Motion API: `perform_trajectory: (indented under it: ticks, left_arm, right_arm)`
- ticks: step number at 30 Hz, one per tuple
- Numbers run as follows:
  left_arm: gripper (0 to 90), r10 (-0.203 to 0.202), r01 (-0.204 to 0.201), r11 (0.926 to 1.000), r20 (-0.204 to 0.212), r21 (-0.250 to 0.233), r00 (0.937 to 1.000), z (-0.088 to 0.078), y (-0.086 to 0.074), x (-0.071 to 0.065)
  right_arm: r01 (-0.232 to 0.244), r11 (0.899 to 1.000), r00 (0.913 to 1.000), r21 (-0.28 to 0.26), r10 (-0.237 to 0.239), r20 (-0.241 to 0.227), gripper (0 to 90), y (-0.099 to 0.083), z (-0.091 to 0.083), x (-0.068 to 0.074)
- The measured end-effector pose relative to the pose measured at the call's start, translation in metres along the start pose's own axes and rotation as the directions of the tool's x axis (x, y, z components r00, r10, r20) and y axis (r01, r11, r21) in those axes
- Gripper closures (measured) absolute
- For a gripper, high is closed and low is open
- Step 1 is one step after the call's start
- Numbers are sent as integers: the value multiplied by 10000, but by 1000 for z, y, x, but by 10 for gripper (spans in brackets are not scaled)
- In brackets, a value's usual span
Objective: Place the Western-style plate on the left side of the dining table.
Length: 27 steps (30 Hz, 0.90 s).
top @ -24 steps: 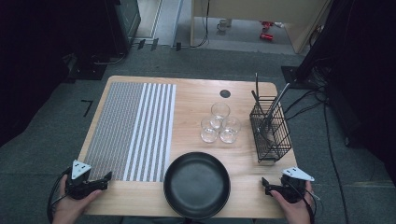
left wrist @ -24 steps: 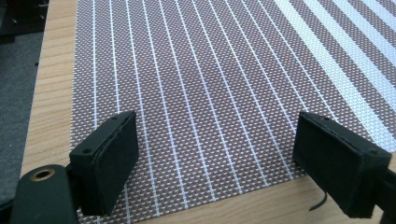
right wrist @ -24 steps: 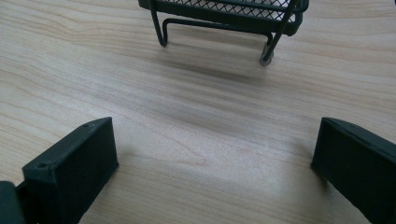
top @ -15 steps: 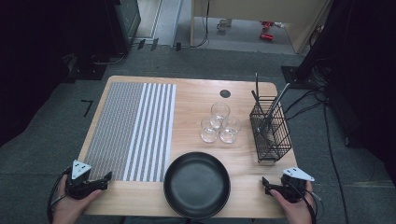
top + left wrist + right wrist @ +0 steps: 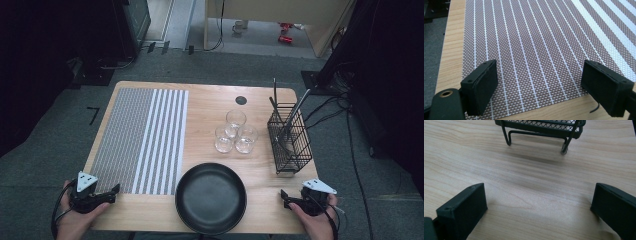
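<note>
My left gripper (image 5: 114, 190) rests at the table's near left corner, held by a hand, jaws wide apart with nothing between them. In the left gripper view its jaws (image 5: 540, 83) hover over the near edge of a brown-and-white striped placemat (image 5: 536, 42). My right gripper (image 5: 283, 196) sits at the near right corner, open and empty. Its own view shows the gripper (image 5: 537, 211) above bare wood, facing the foot of a black wire basket (image 5: 541, 127). A black pan (image 5: 210, 197) lies between the two hands at the front edge.
Three clear glasses (image 5: 234, 133) stand in a cluster mid-table. The wire basket (image 5: 289, 142) at the right holds upright utensils (image 5: 295, 114). The striped placemat (image 5: 142, 137) covers the table's left half. A small black disc (image 5: 241, 100) sits near the far edge.
</note>
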<state>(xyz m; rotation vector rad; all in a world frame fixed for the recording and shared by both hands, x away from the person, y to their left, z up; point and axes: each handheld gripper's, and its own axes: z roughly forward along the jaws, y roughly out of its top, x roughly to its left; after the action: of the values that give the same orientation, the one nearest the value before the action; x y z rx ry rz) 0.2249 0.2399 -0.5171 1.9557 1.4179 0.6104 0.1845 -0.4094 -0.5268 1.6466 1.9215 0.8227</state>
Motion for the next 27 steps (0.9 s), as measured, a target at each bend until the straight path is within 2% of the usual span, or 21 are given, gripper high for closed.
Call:
perform_trajectory:
  ticks: [6, 11, 17, 22, 27]
  left_arm:
    - [134, 3, -3, 10000, -16, 10, 10000, 0, 0, 0]
    - [123, -161, 162, 9998, -55, 146, 9999, 0, 2, -1]
    - [117, -221, 221, 9998, -120, -9, 9997, -4, 3, -1]
    - [117, -141, 139, 9997, -91, -222, 9999, -9, 5, -7]
    - [117, -89, 86, 9995, -102, -315, 9999, -11, 7, -12]
  right_arm:
    - [-210, 9997, 9998, -154, 211, 63, 27, -2, -2, 0]
    - [-361, 9987, 9993, -349, 364, 79, 30, -2, -8, 2]
    - [-294, 9979, 9995, -583, 299, 87, 32, 1, -14, 9]
    - [-291, 9975, 9996, -639, 292, 12, 32, 3, -16, 17]
    - [-482, 9963, 9986, -708, 467, -229, 37, 6, -19, 23]
